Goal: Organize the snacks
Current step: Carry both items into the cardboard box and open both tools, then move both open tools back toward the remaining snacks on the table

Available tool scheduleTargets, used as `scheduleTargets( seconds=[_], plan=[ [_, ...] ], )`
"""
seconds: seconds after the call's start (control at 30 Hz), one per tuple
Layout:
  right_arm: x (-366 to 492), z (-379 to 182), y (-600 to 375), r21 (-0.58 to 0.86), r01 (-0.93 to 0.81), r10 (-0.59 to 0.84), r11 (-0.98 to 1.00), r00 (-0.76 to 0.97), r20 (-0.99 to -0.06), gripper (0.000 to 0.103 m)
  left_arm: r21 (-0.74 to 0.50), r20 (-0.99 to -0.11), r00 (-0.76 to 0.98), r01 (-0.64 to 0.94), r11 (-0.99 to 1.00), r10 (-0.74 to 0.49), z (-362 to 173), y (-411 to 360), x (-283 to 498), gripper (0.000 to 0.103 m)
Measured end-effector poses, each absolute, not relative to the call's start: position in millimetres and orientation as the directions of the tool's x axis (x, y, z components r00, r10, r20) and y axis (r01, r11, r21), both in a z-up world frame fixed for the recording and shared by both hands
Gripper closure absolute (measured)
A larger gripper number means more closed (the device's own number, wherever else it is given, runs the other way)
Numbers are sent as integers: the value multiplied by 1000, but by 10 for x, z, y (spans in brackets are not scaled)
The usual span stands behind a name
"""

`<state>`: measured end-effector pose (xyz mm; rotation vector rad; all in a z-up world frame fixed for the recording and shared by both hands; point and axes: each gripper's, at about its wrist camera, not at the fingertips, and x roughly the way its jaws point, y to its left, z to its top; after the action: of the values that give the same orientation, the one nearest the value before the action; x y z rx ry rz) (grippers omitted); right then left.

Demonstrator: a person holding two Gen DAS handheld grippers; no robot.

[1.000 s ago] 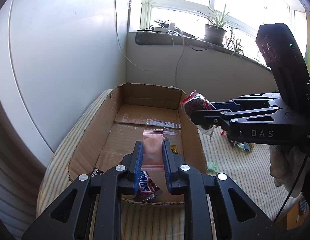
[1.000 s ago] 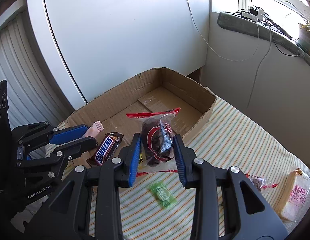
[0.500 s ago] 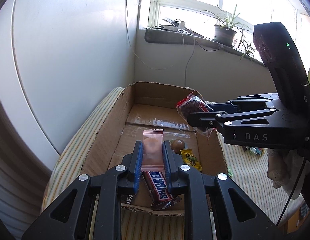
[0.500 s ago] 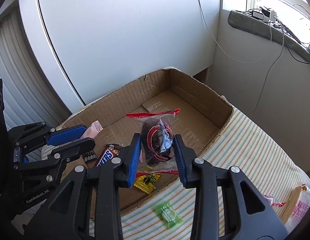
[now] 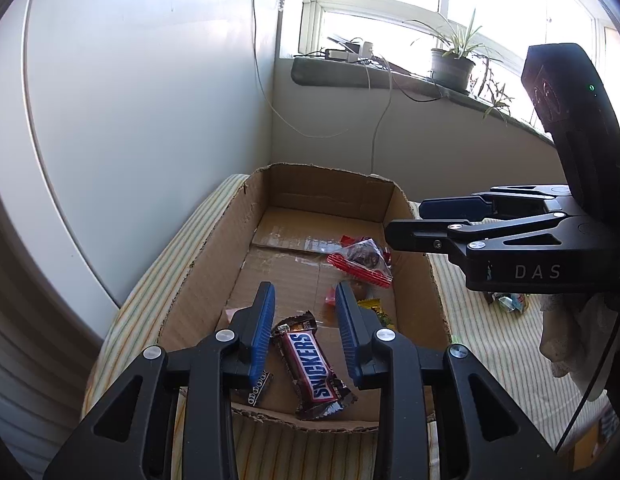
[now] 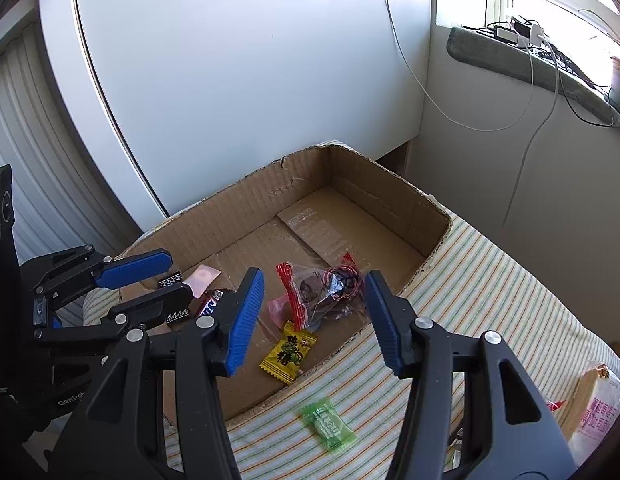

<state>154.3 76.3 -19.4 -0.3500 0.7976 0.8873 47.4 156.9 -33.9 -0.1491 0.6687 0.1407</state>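
An open cardboard box (image 5: 214, 264) (image 6: 246, 204) sits on a striped cloth. Inside lie a Snickers bar (image 5: 313, 364), a clear bag of dark snacks with a red seal (image 5: 363, 260) (image 6: 329, 288), a pink packet (image 6: 204, 276) and a yellow candy (image 6: 290, 352). My left gripper (image 5: 306, 312) is open and empty over the near end of the box, above the Snickers bar. My right gripper (image 6: 313, 300) is open and empty above the clear bag; it also shows in the left wrist view (image 5: 429, 220) at the box's right wall.
A green candy (image 6: 327, 428) lies on the striped cloth (image 6: 489, 300) outside the box's near wall. A wrapped pale packet (image 6: 593, 404) lies at the far right. More wrapped snacks (image 5: 507, 300) lie on the cloth right of the box. A white wall and a window sill stand behind.
Both grippers opened. The left let go of the pink packet and the right let go of the clear bag; both now lie in the box.
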Motion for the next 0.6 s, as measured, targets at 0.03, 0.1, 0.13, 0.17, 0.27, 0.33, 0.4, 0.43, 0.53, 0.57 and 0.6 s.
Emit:
scheduleTargets(
  seconds=[0.03,0.1,0.13,0.17,0.27,0.33,0.4,0.43,0.53,0.57,0.6],
  plan=[
    [1540,-186,743,46,-797,555,602,376,-742,48,-93,-624,777,-176,980,80,-330,1561,471,73],
    [1524,-168,699,47,-796,557,603,378,-739,48,-90,-621,779,-175,981,82,-313,1537,464,73],
    [1521,-157,676,46,-795,558,604,381,-737,48,-93,-618,782,-175,980,81,-301,1528,456,73],
    [1513,-147,651,46,-794,559,606,383,-735,48,-97,-616,784,-172,980,76,-288,1516,449,73],
    [1486,-109,547,43,-791,560,611,393,-730,48,-97,-608,790,-162,982,70,-250,1463,427,73],
    [1471,-87,462,40,-786,557,617,400,-728,48,-97,-604,795,-152,984,63,-226,1413,413,73],
    [1458,-69,357,37,-778,553,627,410,-725,48,-102,-599,799,-138,985,50,-205,1354,403,73],
    [1457,-61,298,37,-773,550,633,416,-724,48,-102,-597,801,-131,986,45,-195,1317,400,73],
    [1457,-55,86,41,-756,541,653,429,-724,48,-100,-592,806,-103,990,24,-174,1182,402,73],
    [1458,-57,0,39,-749,535,662,435,-725,48,-99,-591,807,-92,991,16,-172,1130,407,73],
    [1461,-62,-85,36,-740,527,671,443,-726,48,-100,-590,807,-81,992,6,-170,1082,412,73]
  ],
)
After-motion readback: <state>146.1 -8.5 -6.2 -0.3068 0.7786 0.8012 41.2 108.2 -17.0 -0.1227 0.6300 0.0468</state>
